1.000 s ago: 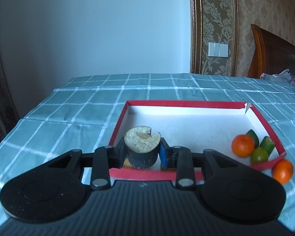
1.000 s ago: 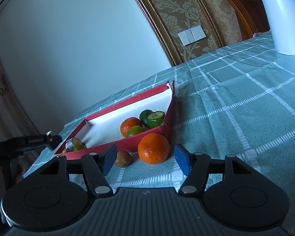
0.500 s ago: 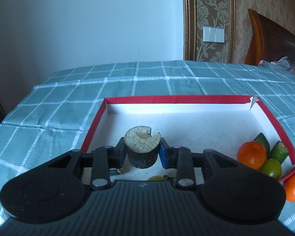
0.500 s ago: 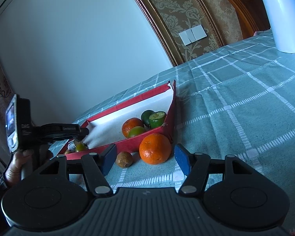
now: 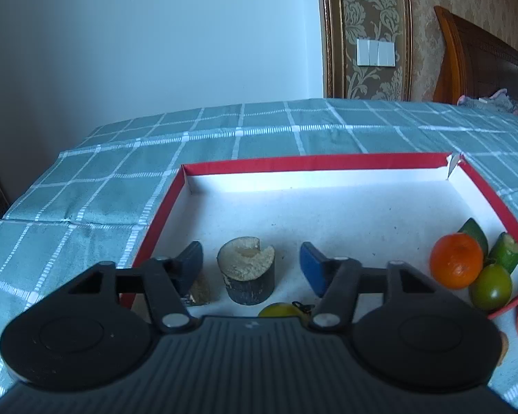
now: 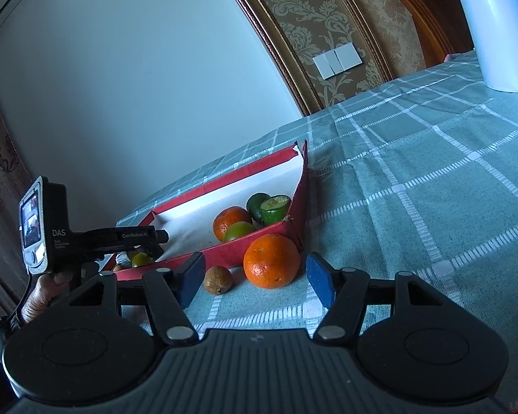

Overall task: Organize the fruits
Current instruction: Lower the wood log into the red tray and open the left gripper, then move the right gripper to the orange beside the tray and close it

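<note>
- The left gripper [image 5: 251, 262] hangs over the near-left part of the red-rimmed tray [image 5: 314, 163], its jaws spread wide and holding nothing.
- A dark, stubby cut fruit piece [image 5: 247, 274] with a pale, notched top stands upright on the white tray floor between the two blue pads, clear of both.
- Just in front of it, a yellow-green fruit [image 5: 282, 309] peeks out at the gripper body's edge, and a small brownish scrap [image 5: 200, 289] lies beside the left pad.
- In the tray's right corner an orange [image 5: 456, 265] sits against a green lime [image 5: 490, 287]; behind them are a dark green fruit [image 5: 475, 233] and a cut green piece [image 5: 507, 252] leaning by the wall.
- The right gripper [image 6: 255, 277] hovers low over the checked green tabletop [image 6: 414, 186], outside the tray's near wall, with its jaws apart and empty.
- A large orange [image 6: 272, 260] rests on the cloth between the right fingers, touching neither and close to the tray's outer wall.
- A small brown fruit [image 6: 218, 280] lies on the cloth just to its left, near the left pad.
- The right wrist view shows the person's left hand [image 6: 39, 298] under the left device.
- A white kettle [image 6: 493, 27] stands well away on the far right of the tabletop.
</note>
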The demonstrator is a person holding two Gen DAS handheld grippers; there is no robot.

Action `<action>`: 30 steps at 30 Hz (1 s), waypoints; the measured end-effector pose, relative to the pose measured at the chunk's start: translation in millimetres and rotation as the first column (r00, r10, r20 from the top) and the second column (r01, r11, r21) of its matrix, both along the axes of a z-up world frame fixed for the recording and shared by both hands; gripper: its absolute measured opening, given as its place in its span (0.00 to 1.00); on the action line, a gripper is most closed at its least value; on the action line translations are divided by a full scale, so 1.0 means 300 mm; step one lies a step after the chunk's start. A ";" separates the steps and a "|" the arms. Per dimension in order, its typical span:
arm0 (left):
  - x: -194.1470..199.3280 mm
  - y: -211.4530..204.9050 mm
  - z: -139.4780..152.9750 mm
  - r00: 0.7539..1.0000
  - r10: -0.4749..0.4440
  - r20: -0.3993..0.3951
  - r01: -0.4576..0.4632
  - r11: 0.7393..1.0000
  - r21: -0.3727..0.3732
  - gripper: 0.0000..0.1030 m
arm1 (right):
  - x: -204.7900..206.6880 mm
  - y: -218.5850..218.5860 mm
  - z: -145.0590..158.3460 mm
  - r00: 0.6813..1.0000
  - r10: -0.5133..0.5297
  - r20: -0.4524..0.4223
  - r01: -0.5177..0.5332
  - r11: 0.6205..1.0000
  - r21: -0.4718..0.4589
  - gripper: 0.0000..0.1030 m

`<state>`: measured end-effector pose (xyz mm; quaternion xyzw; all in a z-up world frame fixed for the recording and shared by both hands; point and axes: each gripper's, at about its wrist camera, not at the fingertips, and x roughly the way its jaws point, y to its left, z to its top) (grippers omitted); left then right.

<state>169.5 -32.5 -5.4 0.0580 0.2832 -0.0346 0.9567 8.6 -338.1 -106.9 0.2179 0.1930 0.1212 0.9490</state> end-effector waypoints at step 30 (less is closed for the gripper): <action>-0.325 0.218 -0.033 0.987 0.155 0.044 -0.150 0.983 -0.108 1.00 | 0.002 0.000 0.001 0.999 -0.035 -0.012 0.035 0.999 -0.021 0.63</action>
